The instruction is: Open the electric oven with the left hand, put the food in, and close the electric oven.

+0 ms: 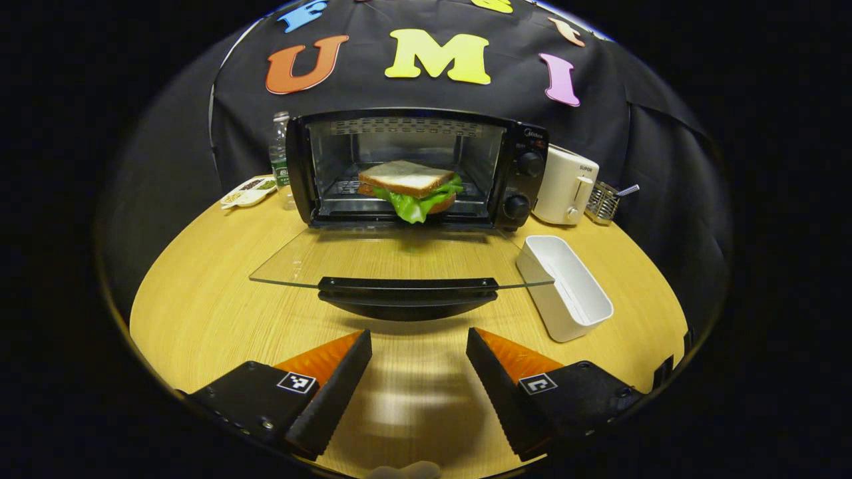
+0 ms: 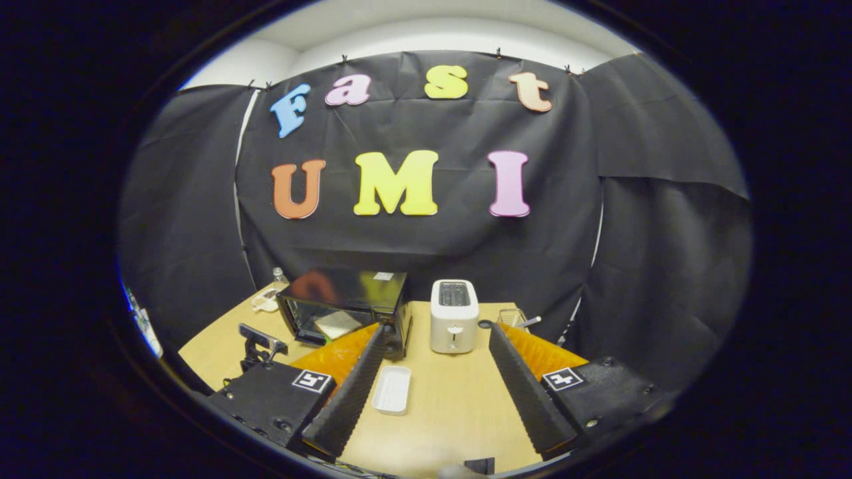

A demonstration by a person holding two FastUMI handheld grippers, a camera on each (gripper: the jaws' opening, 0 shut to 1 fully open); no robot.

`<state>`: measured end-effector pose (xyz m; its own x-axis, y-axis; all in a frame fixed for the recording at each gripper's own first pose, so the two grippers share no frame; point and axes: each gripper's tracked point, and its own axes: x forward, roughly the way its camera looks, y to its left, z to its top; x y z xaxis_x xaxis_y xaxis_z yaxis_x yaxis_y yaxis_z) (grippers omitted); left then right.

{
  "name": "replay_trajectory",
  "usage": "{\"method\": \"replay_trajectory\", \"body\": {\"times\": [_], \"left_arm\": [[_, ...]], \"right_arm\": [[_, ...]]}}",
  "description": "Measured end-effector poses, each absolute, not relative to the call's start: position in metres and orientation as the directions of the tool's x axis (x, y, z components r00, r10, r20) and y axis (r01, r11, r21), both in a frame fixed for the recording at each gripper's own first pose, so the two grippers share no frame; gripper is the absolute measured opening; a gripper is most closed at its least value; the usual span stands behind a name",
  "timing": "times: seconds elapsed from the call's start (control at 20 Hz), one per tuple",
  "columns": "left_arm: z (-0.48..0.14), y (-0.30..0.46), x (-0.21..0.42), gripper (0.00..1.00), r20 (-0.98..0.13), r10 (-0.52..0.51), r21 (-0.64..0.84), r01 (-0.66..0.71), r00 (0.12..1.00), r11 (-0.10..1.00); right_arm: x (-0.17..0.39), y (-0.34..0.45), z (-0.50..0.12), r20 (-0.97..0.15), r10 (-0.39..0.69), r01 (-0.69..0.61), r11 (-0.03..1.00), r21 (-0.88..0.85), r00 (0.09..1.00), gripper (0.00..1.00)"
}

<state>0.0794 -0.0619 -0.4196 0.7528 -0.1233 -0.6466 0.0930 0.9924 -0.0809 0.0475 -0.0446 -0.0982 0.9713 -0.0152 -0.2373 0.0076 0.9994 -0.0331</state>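
The black electric oven point(image 1: 526, 179) stands at the back of the round wooden table with its glass door point(image 1: 399, 259) folded down flat toward me. A sandwich point(image 1: 411, 188) with white bread and green lettuce lies on the rack inside. My left gripper point(image 1: 419, 338) is open and holds nothing, low over the table just in front of the door's black handle point(image 1: 407, 293). My right gripper point(image 2: 439, 329) is open and empty, held high and back from the table. From there the oven point(image 2: 359, 296) is at lower left, with the sandwich point(image 2: 336, 324) inside.
An empty white rectangular tray point(image 1: 566, 286) lies right of the open door. A white toaster point(image 1: 566, 185) and a small metal rack point(image 1: 604, 199) stand right of the oven. A water bottle point(image 1: 279, 153) and a snack dish point(image 1: 249, 191) are to its left.
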Motion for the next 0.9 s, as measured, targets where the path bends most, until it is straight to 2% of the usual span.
{"method": "replay_trajectory", "body": {"times": [0.45,0.5,0.55,0.65,0.7,0.85,0.9], "left_arm": [[-0.424,-0.058,0.101,0.94,-0.655,-0.116,-0.058,0.102,0.747,0.993],[-0.419,-0.058,0.104,0.95,-0.65,-0.119,-0.064,0.102,0.751,0.993],[-0.414,-0.058,0.108,0.95,-0.641,-0.122,-0.067,0.104,0.758,0.992],[-0.398,-0.057,0.117,0.95,-0.618,-0.124,-0.057,0.113,0.776,0.992],[-0.391,-0.056,0.122,0.95,-0.608,-0.125,-0.055,0.116,0.784,0.992],[-0.374,-0.058,0.139,0.95,-0.593,-0.13,-0.065,0.113,0.795,0.991],[-0.37,-0.058,0.145,0.95,-0.59,-0.13,-0.065,0.113,0.797,0.991]], "right_arm": [[0.044,-0.048,-0.099,-0.259,-0.083,0.076,0.996,-0.036,0.962,1.0],[0.044,-0.048,-0.1,-0.261,-0.086,0.079,0.996,-0.037,0.961,0.9],[0.044,-0.048,-0.099,-0.261,-0.086,0.078,0.996,-0.039,0.962,1.0],[0.045,-0.046,-0.096,-0.257,-0.084,0.077,0.996,-0.039,0.963,1.0],[0.047,-0.047,-0.098,-0.257,-0.083,0.076,0.996,-0.037,0.963,0.9],[0.055,-0.048,-0.099,-0.26,-0.08,0.077,0.997,-0.02,0.962,0.9],[0.057,-0.051,-0.099,-0.259,-0.082,0.08,0.997,-0.017,0.962,1.0]]}}
